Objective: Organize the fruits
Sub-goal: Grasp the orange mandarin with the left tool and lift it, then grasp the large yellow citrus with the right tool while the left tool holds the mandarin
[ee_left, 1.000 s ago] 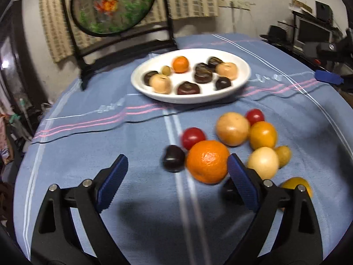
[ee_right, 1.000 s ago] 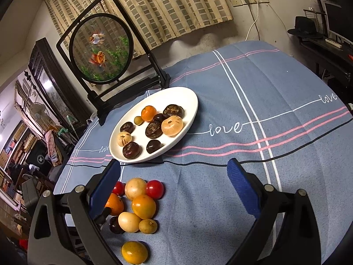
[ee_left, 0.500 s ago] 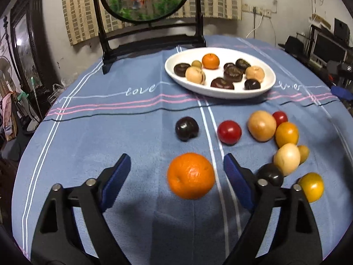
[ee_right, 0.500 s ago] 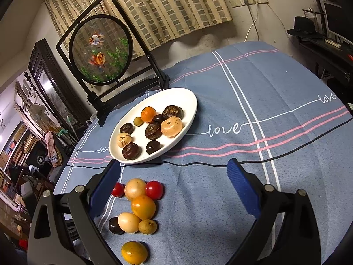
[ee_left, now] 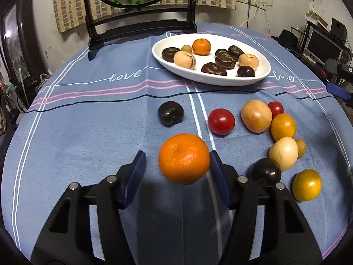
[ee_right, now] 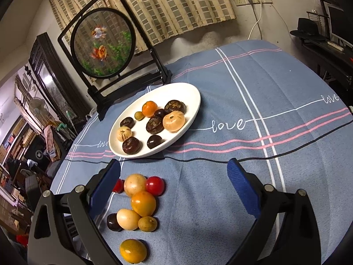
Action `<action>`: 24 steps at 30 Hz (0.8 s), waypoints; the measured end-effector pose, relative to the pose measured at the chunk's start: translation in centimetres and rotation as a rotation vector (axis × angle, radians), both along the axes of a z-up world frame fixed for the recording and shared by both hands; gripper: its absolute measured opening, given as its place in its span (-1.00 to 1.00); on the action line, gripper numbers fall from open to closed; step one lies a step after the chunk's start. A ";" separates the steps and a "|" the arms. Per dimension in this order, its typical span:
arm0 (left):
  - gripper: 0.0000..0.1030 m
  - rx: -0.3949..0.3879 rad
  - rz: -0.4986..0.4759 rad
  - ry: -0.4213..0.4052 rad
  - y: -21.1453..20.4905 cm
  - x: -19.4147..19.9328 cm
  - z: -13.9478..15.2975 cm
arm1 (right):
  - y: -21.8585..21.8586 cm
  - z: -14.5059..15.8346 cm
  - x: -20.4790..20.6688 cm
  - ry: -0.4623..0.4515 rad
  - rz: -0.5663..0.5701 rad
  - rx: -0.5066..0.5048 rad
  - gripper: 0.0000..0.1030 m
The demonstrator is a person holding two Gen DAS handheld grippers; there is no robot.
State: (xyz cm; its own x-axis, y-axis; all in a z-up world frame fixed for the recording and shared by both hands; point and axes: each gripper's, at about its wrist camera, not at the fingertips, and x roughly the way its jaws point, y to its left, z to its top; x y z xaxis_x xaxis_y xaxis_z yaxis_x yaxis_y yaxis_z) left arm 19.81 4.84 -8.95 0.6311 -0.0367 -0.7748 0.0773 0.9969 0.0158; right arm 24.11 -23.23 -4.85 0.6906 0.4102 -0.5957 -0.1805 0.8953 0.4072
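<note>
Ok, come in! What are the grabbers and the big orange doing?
Left gripper closing around the big orange, not yet clamped. Right gripper open, empty. White plate ahead; dark plum between.

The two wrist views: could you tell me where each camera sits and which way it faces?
Left wrist: on the left hand-held gripper, looking down along its fingers at an orange between them, with the plate beyond; its jaws have just been closing.
Right wrist: on the right hand-held gripper, open over bare cloth, facing the plate.
Shared: plate, loose fruit, goldfish screen.
</note>
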 end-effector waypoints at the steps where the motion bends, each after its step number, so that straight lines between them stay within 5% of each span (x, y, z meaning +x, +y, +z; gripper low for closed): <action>1: 0.17 0.008 -0.007 0.004 -0.2 0.2 -0.2 | 0.3 -0.1 0.0 0.001 0.007 -0.007 0.89; 4: -0.09 0.018 -0.036 0.008 -0.9 0.5 -0.4 | 1.0 -0.3 -0.1 -0.003 0.029 -0.032 0.89; 11: -0.11 -0.008 -0.048 0.011 -0.7 0.6 -0.4 | 2.2 -1.1 -1.7 -0.025 0.051 -0.083 0.89; 20: -0.11 -0.044 0.006 -0.013 0.6 0.5 0.5 | 5.6 -3.5 -8.0 0.050 0.231 -0.210 0.34; 24: -0.11 -0.042 0.010 -0.023 0.7 0.2 0.7 | 8.0 -4.3 -9.4 0.052 0.287 -0.306 0.34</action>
State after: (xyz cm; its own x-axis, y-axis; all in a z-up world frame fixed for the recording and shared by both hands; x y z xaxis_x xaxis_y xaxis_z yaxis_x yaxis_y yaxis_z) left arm 20.00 5.50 -8.23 0.6496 -0.0626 -0.7577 0.0675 0.9974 -0.0246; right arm 14.71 -15.19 -9.14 0.5397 0.3802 -0.7511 -0.4265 0.8927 0.1455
